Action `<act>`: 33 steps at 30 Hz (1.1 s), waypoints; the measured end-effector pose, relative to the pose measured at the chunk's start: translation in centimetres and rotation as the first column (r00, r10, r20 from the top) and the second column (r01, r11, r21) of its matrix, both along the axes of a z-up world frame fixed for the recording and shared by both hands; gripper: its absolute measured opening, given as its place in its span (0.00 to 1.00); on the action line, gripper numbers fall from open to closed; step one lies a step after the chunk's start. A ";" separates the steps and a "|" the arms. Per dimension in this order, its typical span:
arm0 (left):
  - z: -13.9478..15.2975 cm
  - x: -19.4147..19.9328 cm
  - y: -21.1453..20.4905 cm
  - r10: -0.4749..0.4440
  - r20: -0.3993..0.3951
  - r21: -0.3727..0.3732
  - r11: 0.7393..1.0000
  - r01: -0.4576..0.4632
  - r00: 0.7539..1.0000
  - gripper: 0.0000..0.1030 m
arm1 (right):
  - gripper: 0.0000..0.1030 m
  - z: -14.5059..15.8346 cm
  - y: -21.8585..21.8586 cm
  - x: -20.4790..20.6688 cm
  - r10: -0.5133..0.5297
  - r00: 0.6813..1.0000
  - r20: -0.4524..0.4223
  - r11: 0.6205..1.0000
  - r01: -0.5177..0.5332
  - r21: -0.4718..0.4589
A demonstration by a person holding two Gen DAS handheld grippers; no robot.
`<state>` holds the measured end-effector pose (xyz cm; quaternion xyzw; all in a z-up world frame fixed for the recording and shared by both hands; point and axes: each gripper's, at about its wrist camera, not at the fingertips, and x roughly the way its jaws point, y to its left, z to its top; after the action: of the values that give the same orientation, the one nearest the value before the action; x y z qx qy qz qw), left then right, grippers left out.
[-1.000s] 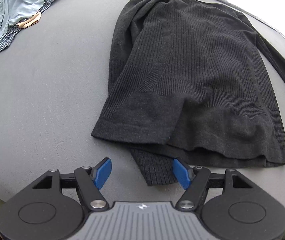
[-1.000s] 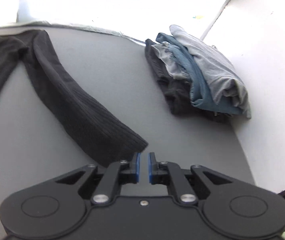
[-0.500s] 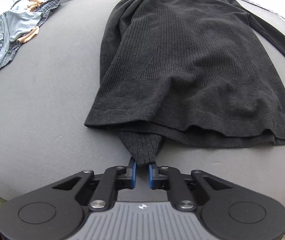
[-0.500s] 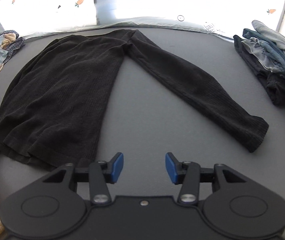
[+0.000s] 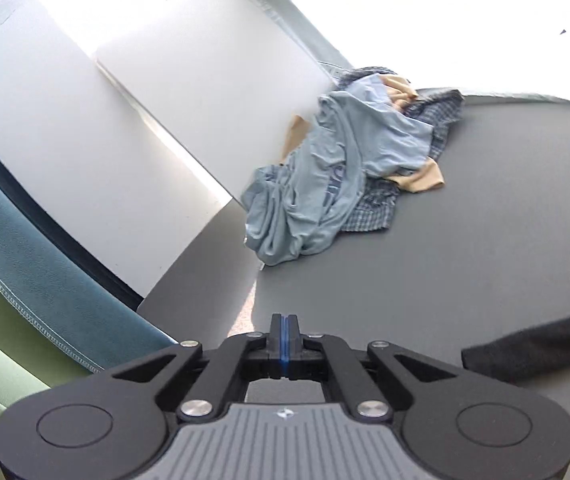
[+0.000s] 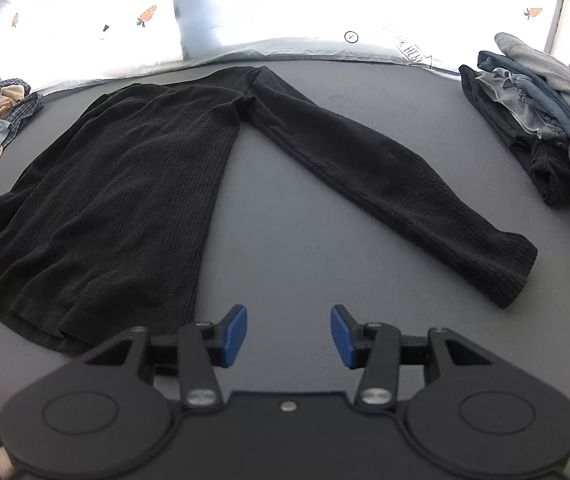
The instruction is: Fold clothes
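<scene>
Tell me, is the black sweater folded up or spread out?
Spread out. The black ribbed sweater lies flat on the grey table, one sleeve stretched sideways.

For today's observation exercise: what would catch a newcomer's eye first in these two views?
The black ribbed sweater lies spread flat across the grey table, one sleeve stretched out to the right. A crumpled heap of blue and checked clothes sits at the table's left edge, and a neater stack of clothes at its right.

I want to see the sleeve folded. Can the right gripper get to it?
Probably yes. The right gripper is open, and only bare gray table lies between it and the sleeve.
</scene>
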<state>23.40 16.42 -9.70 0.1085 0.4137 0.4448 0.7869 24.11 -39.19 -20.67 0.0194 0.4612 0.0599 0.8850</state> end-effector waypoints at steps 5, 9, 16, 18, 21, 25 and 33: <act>-0.6 -0.7 -1.4 -0.167 0.150 -0.388 0.897 0.213 0.974 0.26 | 0.47 -0.8 2.0 0.4 0.040 0.999 -0.023 0.999 -0.039 0.037; -6.2 0.7 -8.1 -0.394 0.108 -0.554 0.738 0.384 0.913 0.30 | 0.47 -2.1 3.7 1.0 0.045 0.996 -0.081 0.988 -0.033 0.149; -12.5 3.8 -13.4 -0.552 0.056 -0.635 0.624 0.456 0.832 0.38 | 0.30 -5.1 4.2 2.5 -0.070 0.976 -0.206 0.954 0.126 0.271; -13.0 4.4 -13.3 -0.540 0.083 -0.662 0.598 0.452 0.837 0.09 | 0.03 -5.0 4.5 2.6 -0.077 0.978 -0.192 0.962 0.124 0.245; -11.8 4.6 -13.0 -0.548 0.116 -0.643 0.594 0.483 0.829 0.06 | 0.02 -3.6 4.0 2.1 -0.120 0.981 -0.150 0.960 0.153 0.236; -6.3 2.4 -11.5 -0.519 0.256 -0.673 0.510 0.536 0.816 0.06 | 0.02 1.1 2.2 0.5 -0.157 0.985 -0.068 0.942 0.170 0.290; -11.8 1.5 -11.5 -0.513 0.045 -0.772 0.526 0.356 0.857 0.07 | 0.02 -1.5 2.3 -0.5 -0.153 0.973 -0.174 0.970 0.182 0.161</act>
<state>24.92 4.97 -21.49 -0.0888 0.5919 0.0063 0.8011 23.64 -36.91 -22.21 0.1410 0.5204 0.0235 0.8419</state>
